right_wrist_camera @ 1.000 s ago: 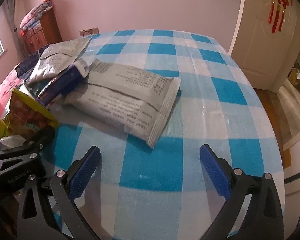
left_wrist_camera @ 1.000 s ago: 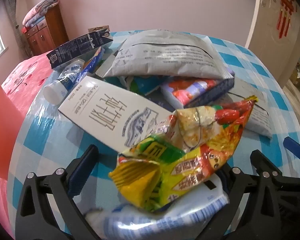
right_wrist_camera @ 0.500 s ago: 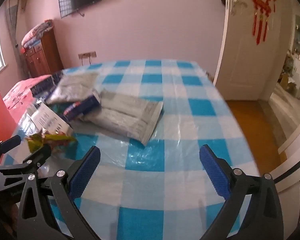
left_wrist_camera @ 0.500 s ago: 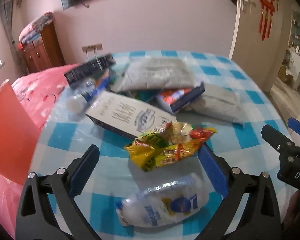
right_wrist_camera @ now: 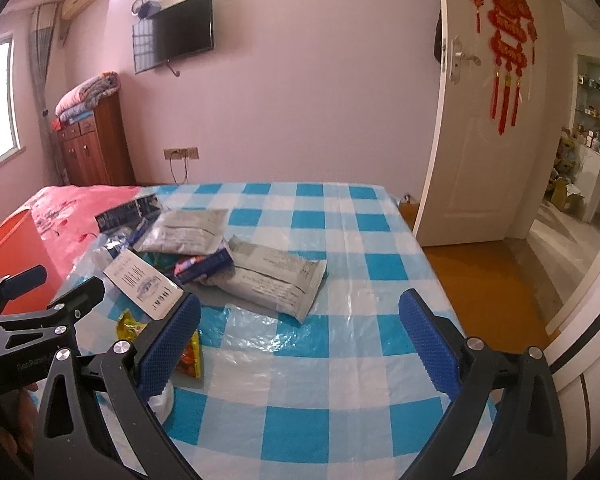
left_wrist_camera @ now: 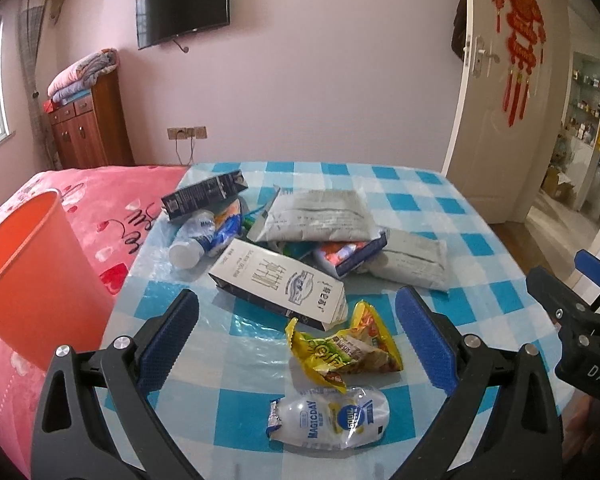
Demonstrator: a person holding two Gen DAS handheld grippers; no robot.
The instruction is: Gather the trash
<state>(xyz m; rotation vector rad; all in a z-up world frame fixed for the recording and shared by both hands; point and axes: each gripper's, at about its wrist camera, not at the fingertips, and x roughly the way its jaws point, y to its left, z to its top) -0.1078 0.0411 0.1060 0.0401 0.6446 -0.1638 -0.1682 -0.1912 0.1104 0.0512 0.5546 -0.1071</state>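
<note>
Left wrist view: a crushed clear plastic bottle (left_wrist_camera: 329, 417) lies on its side on the blue-and-white checked tablecloth (left_wrist_camera: 428, 216), at about 6 o'clock, low between the two blue finger pads of the left gripper (left_wrist_camera: 296, 340). Its jaws stand wide apart and hold nothing. Just beyond the bottle, touching or nearly touching it, lies a crumpled yellow and red snack wrapper (left_wrist_camera: 342, 350), also between the fingers. Farther out at 12 o'clock is a white milk carton (left_wrist_camera: 278, 284) lying flat, then a pile: two grey printed pouches (left_wrist_camera: 320, 216), a blue and red packet (left_wrist_camera: 350, 254), a second plastic bottle (left_wrist_camera: 198, 238) at 11 o'clock and a dark blue carton (left_wrist_camera: 204, 196). An orange bin (left_wrist_camera: 32, 276) stands at 9 o'clock off the table's edge, against a pink bedspread (left_wrist_camera: 92, 196).

A second ago the wrapper and bottle filled the bottom of this view, pressed close between the fingers; now both lie free on the cloth and the camera sits higher and farther back, showing the wall and television (left_wrist_camera: 182, 6).

The bottle label reads "MAGICDAY" and "GOOD". The milk carton carries Chinese writing that I cannot read. The other gripper's body at 3 o'clock shows the letters "DAS".

Right wrist view: the right gripper (right_wrist_camera: 300, 332) hovers over bare cloth with its jaws wide apart, empty; the pile lies at 10 o'clock.
</note>
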